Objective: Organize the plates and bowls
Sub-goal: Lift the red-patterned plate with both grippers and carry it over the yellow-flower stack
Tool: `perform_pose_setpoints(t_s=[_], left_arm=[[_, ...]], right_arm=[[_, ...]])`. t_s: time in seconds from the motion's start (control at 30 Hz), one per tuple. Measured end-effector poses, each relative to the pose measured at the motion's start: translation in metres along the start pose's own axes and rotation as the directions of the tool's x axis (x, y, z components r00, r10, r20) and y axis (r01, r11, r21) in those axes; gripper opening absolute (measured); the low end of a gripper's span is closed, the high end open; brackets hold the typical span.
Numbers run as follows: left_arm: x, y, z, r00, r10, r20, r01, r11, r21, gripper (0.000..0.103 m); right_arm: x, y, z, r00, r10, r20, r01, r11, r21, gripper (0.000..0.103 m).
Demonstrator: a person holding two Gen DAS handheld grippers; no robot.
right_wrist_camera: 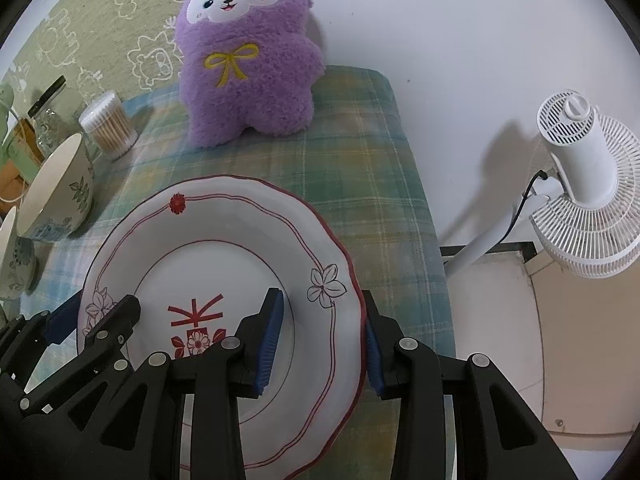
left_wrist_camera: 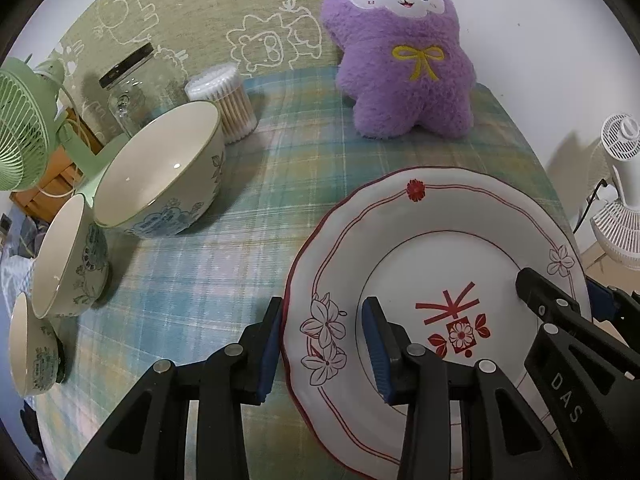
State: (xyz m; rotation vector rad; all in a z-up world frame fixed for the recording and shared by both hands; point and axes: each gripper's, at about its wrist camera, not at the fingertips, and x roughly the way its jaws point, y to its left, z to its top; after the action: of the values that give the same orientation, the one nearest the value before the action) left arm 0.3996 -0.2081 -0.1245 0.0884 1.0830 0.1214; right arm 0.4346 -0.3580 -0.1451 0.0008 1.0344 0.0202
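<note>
A white plate (left_wrist_camera: 420, 216) with red line flowers lies on the plaid tablecloth, near me. My left gripper (left_wrist_camera: 324, 344) is shut on the plate's left rim, one blue pad outside the edge and one inside. On the opposite rim my right gripper (right_wrist_camera: 323, 344) is shut the same way. Each gripper also shows in the other view: the right gripper (left_wrist_camera: 564, 292) and the left gripper (right_wrist_camera: 94, 316). Three floral bowls stand in a row to the left: a large bowl (left_wrist_camera: 160, 176), a medium bowl (left_wrist_camera: 68, 256) and a small bowl (left_wrist_camera: 32, 348).
A purple plush toy (left_wrist_camera: 400, 60) sits behind the plate. Behind the bowls stand a cotton swab tub (left_wrist_camera: 224, 100), a glass jar (left_wrist_camera: 132, 88) and a green fan (left_wrist_camera: 20, 132). The table's edge runs just right of the plate, with a white fan (right_wrist_camera: 580, 184) beyond it.
</note>
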Motion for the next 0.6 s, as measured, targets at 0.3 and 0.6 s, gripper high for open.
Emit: perform_pose_setpoints(t_s=[0.3,0.6], left_arm=[[-0.008,0.008,-0.004,1.000,-0.017,-0.004,0.017,1.000,-0.009,0.039],[-0.023,0.021,-0.006,0.999,-0.030,0.010,0.030,0.999,-0.015,0.038]], right_arm=[[-0.013,0.008,-0.004,1.000,-0.018,0.009,0.019,1.000,-0.011,0.040],[-0.032,0.018,-0.008,0.999,-0.023,0.028,0.023,1.000,-0.009,0.040]])
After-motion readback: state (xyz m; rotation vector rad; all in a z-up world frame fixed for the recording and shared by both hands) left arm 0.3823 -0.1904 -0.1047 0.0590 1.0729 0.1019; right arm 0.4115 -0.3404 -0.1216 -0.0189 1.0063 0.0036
